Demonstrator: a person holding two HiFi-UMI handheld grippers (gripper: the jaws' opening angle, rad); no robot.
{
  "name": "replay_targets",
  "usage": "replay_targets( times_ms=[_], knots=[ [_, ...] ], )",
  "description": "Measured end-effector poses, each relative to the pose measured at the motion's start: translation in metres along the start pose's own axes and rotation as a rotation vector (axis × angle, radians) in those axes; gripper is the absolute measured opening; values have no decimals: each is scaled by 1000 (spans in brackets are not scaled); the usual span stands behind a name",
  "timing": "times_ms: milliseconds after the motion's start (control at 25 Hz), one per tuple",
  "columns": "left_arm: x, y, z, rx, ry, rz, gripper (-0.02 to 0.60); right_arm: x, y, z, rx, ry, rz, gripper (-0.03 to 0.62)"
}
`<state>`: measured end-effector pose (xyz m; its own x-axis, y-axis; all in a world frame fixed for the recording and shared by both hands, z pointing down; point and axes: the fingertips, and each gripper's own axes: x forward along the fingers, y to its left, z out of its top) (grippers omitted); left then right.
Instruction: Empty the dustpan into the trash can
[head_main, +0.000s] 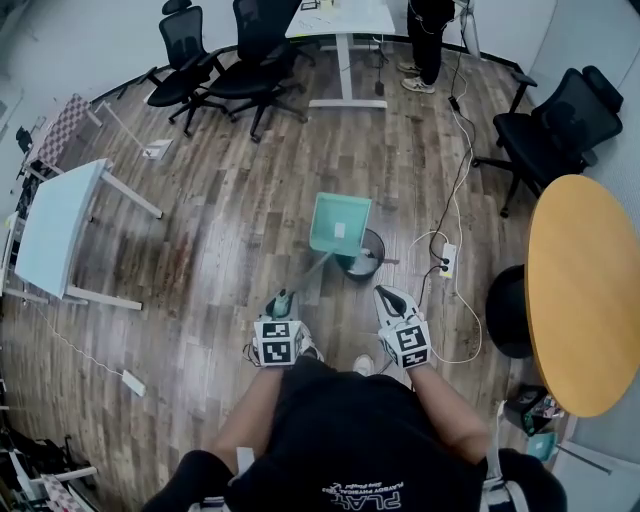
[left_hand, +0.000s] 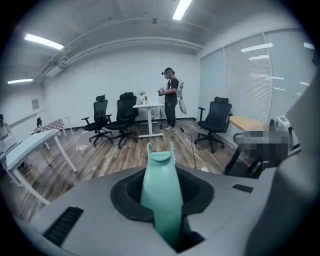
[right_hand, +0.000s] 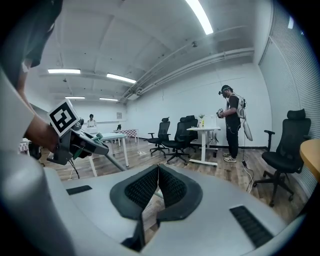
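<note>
A teal dustpan (head_main: 340, 222) hangs tilted over the small dark trash can (head_main: 370, 262) on the wooden floor in the head view. Its long grey handle (head_main: 312, 270) runs back to my left gripper (head_main: 283, 300), which is shut on the handle's teal end. In the left gripper view that teal grip (left_hand: 161, 192) fills the space between the pads of the left gripper (left_hand: 162, 200). My right gripper (head_main: 390, 297) is held beside it, to the right of the can, shut with nothing in it. Its pads meet at the tip in the right gripper view (right_hand: 158, 172), where the left gripper (right_hand: 75, 142) shows at the left.
A power strip with white cables (head_main: 447, 258) lies on the floor just right of the can. A round wooden table (head_main: 585, 290) stands at the right, a white table (head_main: 55, 225) at the left. Black office chairs (head_main: 215, 60) and a standing person (head_main: 430, 40) are at the back.
</note>
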<state>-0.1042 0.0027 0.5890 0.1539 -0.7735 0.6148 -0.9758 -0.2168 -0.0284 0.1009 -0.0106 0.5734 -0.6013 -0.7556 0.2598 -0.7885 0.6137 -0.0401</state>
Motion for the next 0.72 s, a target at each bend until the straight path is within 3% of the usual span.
replay_targets(
  times_ms=[360, 720],
  knots=[
    [-5, 38, -2, -48, 16, 112, 98, 22, 16, 12, -28, -15, 66, 23],
    [37, 87, -15, -102, 139, 152, 98, 71, 30, 21, -20, 22, 94, 24]
  ],
)
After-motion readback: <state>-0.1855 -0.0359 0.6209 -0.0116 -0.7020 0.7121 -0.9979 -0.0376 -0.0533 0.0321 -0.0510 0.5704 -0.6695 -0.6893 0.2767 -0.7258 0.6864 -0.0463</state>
